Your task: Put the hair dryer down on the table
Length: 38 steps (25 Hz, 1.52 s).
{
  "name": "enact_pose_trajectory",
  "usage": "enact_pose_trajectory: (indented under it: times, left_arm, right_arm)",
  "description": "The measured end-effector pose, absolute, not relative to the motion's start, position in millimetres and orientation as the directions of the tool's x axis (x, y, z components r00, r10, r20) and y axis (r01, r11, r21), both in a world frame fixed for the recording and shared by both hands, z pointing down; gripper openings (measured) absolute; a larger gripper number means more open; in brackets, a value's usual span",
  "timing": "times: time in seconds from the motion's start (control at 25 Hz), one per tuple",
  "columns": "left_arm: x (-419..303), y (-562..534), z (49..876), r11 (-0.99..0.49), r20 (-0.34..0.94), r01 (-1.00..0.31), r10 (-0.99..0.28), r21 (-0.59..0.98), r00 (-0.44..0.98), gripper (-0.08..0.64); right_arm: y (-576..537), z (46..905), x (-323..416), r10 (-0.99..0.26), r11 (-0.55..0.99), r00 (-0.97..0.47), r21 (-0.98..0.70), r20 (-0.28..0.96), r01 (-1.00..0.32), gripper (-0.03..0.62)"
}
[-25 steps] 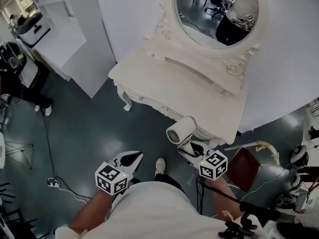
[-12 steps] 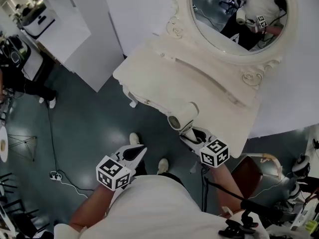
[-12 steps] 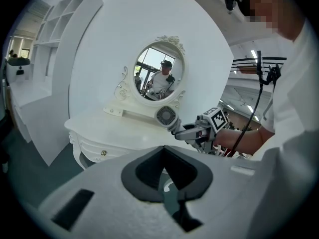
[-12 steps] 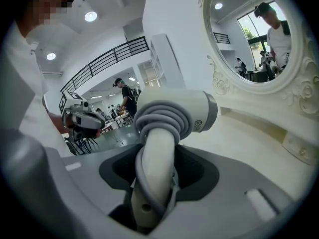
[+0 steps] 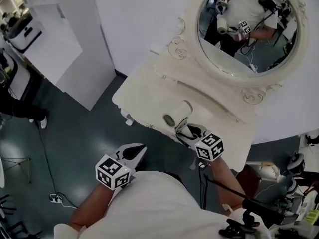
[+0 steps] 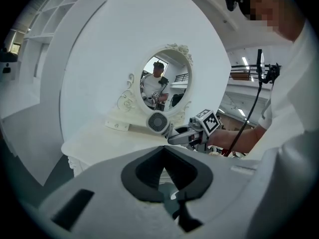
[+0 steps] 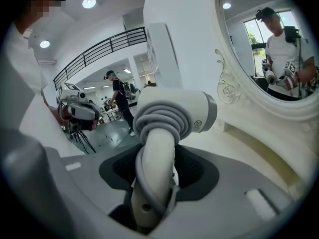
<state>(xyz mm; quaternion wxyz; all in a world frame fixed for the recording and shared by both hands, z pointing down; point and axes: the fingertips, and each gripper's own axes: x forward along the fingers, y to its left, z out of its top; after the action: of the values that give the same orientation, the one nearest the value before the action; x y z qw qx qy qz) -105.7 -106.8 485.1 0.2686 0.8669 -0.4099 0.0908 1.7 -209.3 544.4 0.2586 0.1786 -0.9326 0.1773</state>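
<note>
Hair dryer [image 5: 178,114]: white, gripped by its handle in the right claw, with the barrel over the front part of the bench top. In the left gripper view [image 6: 158,122] it looks raised above the top and not resting on it, its round grille facing the left claw.
Cord: grey, coiled round the dryer [image 7: 172,113] where the handle meets the barrel, with one strand running down the handle.
Right claw [image 5: 187,132]: closed on the dryer's handle, its jaws a fair way apart with the handle filling the gap [image 7: 154,183]. The marker cube sits at the near end, over the bench's front edge.
Left claw [image 5: 138,149]: jaw tips brought together with nothing between them [image 6: 164,148]. It is over the floor, in front of the bench and to the left of the right claw, well apart from the dryer.
Bench [image 5: 144,91]: a cream dressing table with carved trim and curved legs, set against a white wall. The top shows bare in both gripper views [image 6: 99,138] [image 7: 249,148].
Mirror [image 5: 249,34]: oval in an ornate cream frame, upright at the back of the bench. It reflects the person in a white shirt holding the dryer and both claws [image 6: 164,81] [image 7: 269,44].
Floor [image 5: 75,133]: dark grey-green, with a thin cable lying on it at the left.
</note>
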Motion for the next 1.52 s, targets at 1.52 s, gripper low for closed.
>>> enact_pose_trajectory:
  times: [1.52]
  left_arm:
    - [-273, -251, 484, -0.055, 0.495, -0.93, -0.834, 0.364, 0.244, -0.003]
  right_arm:
    - [-461, 727, -188, -0.071, 0.972, -0.634, -0.09, 0.77, -0.219, 0.199]
